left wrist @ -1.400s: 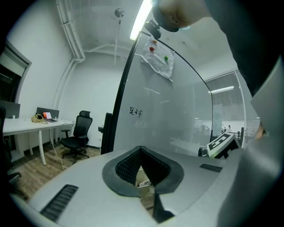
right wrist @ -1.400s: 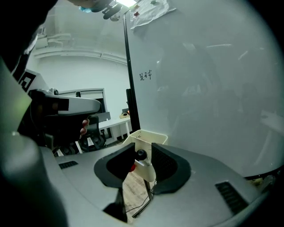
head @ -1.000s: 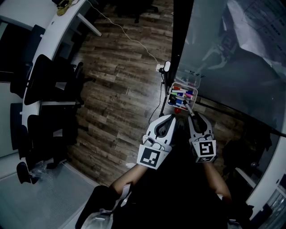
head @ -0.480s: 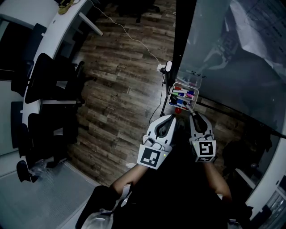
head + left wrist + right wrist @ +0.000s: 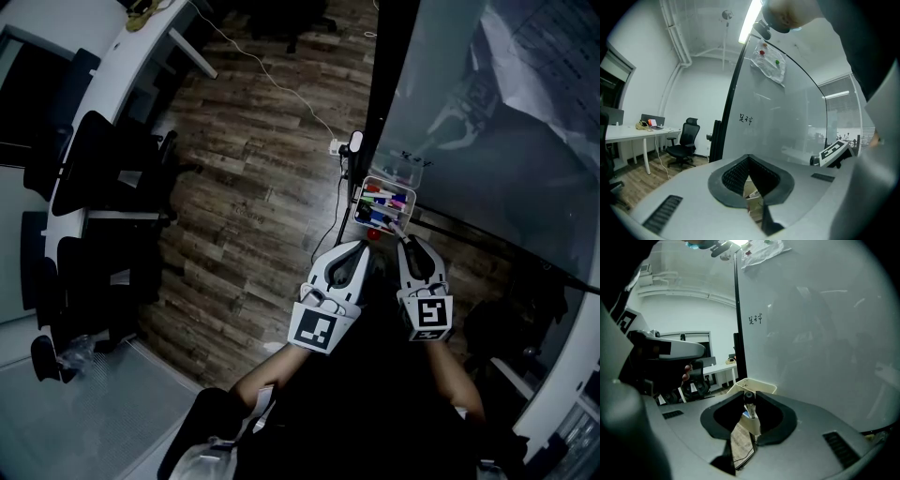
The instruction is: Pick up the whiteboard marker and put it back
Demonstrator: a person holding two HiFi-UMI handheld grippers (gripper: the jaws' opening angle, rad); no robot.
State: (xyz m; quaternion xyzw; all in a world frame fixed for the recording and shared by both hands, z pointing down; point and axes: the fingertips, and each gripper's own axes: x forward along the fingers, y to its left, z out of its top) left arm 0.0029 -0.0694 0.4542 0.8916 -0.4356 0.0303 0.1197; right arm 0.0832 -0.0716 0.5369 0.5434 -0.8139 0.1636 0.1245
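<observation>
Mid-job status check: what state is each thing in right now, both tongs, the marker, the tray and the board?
left tongs: shut, nothing between them.
right tongs: shut on the whiteboard marker.
whiteboard marker: gripped, its far end pointing at the marker tray, not released.
marker tray: mounted on the whiteboard, holding several coloured markers.
whiteboard: mostly blank, with a small scribble near its edge.

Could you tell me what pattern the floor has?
Dark brown wood-plank floor, clearest in the head view.
</observation>
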